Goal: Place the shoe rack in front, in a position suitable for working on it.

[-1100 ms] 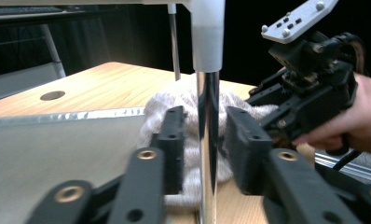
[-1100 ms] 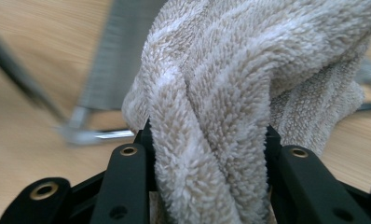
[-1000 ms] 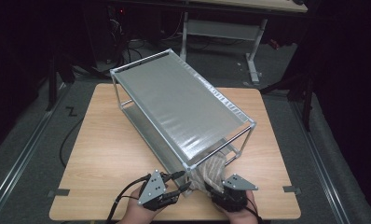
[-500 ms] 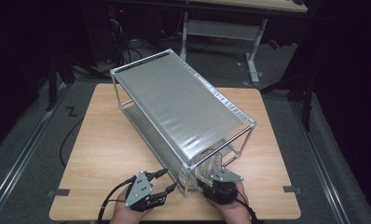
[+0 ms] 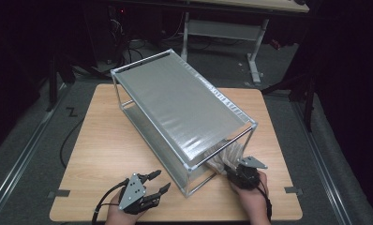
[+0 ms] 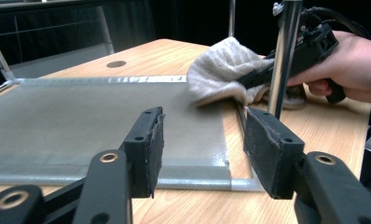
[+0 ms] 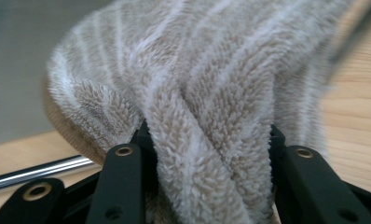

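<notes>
Closest in, the left gripper (image 5: pixel 160 182) sits near the rack's front corner, jaws having just closed a touch but standing well apart with nothing between them. The right gripper (image 7: pixel 207 154) is clamped on a bunched beige striped terry towel (image 6: pixel 221 70) — it's at the near end of the metal-framed rack with grey mesh shelves (image 5: pixel 175 101), pressed over the lower shelf's edge. Looks like the wiping's only begun; most of that shelf is left. No labels or writing I can read anywhere on the light wooden table (image 5: pixel 100 140).
</notes>
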